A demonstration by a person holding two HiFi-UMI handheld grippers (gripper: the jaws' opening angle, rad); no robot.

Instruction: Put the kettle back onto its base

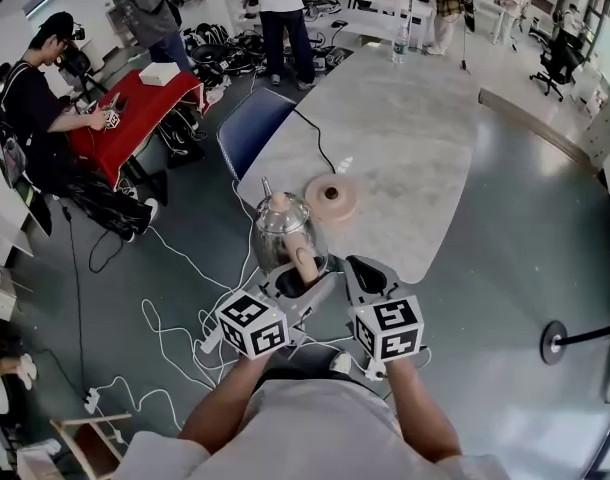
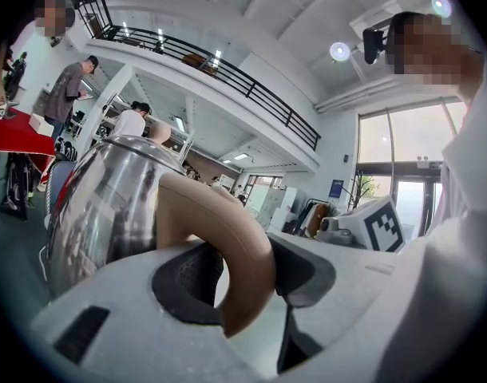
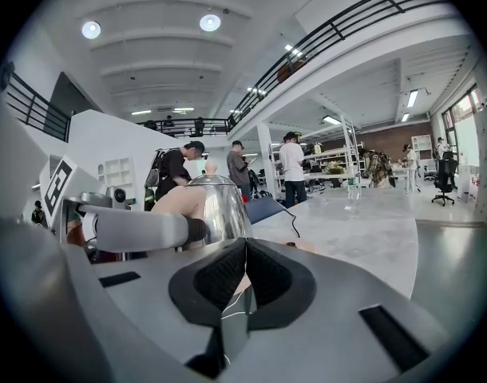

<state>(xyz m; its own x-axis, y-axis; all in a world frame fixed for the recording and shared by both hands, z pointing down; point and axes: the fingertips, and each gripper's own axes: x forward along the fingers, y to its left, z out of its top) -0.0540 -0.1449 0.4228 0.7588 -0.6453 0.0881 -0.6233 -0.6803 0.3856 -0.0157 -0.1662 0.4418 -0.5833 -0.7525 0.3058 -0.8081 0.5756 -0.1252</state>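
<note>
Where the floor shows at far left, a seated person point(image 1: 33, 108) works at a red-covered table point(image 1: 135, 108), and white cables point(image 1: 175, 333) lie loose on the floor nearer the camera.

Blue chair point(image 1: 247, 128): against the left edge of the marble table point(image 1: 425, 138).

Kettle point(image 1: 278, 226): polished steel with a tan handle point(image 1: 302, 258), upright. It is carried by that handle at the marble table's near-left edge, just beside the base and not on it.

Left gripper point(image 1: 303, 276): jaws set wide and clamped on the kettle's handle, one pad on either side, as the left gripper view shows.

Base point(image 1: 332, 197): round, tan, flat on the marble table close to its near-left edge, just beyond and to the right of the kettle. A black cord point(image 1: 315, 146) lies across the tabletop from the left edge toward it.

Right gripper point(image 1: 363, 268): just right of the left gripper, at the table's near edge. Its pads are pressed together with nothing between them.
</note>
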